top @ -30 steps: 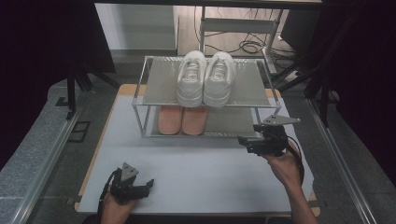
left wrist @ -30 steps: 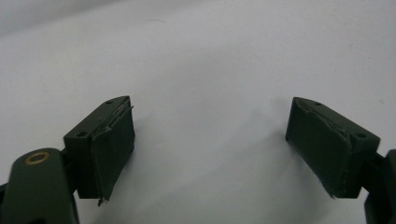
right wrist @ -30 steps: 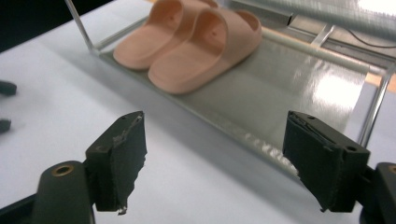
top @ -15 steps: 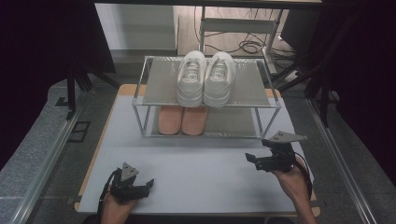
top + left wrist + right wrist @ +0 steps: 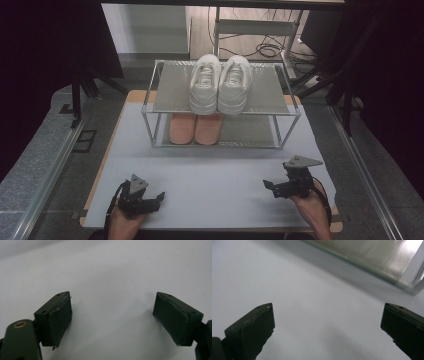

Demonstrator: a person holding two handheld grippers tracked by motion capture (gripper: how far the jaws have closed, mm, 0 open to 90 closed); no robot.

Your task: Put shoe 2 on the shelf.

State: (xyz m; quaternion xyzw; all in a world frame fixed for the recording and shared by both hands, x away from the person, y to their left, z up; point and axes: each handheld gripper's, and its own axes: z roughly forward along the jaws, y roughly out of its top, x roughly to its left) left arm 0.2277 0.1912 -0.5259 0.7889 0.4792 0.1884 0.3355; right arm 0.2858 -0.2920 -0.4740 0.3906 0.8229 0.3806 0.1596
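A pair of white sneakers [image 5: 220,82] stands on the top shelf of a metal rack [image 5: 170,92]. Beneath them, a pair of pink shoes [image 5: 195,127] sits on the lower shelf. My left gripper [image 5: 156,199] rests low at the near left of the white table [image 5: 215,170]. Its jaws are open over bare surface [image 5: 112,295]. My right gripper [image 5: 270,189] is at the near right, pointing left. Its jaws have just been opening and now stand wide with nothing between them [image 5: 328,306]. The rack's lower edge [image 5: 372,257] lies ahead of it.
The rack takes up the far half of the table. A broad bare strip of white surface separates it from the two grippers. Dark stands and cables [image 5: 260,50] lie on the floor beyond the table.
My right gripper has come down and back from beside the rack's right front corner to the near right of the table. The left gripper has kept still.
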